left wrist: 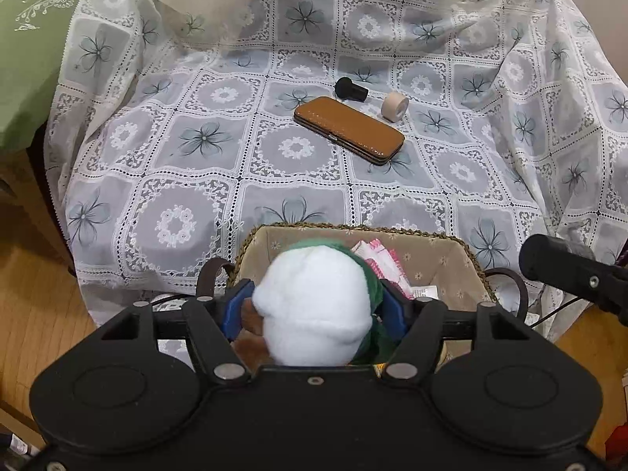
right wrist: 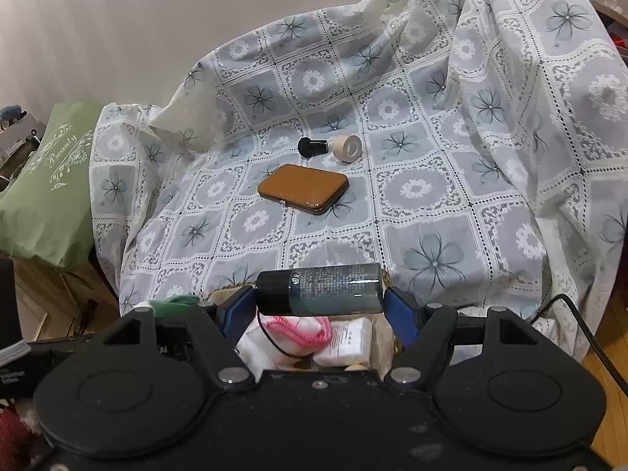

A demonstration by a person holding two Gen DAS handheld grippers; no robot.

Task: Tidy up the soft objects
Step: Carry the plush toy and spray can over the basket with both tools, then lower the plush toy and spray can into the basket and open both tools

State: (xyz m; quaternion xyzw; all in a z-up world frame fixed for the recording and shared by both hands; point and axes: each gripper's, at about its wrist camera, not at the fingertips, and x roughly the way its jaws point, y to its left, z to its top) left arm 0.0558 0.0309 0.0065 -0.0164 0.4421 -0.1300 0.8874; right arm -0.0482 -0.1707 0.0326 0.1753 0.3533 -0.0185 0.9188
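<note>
A white lace floral cloth fills mid-frame; wooden floor lower left. The left gripper brackets a white-green plush, grip unclear; the right gripper pinches a dark bottle.

a lace cloth with blue flower squares drapes the furniture. on it lies a tan clasp case, with a black stubby brush and a beige tape roll just beyond it, side by side but apart. a green cushion with white lettering sits at the left. wooden floor shows below.
</note>
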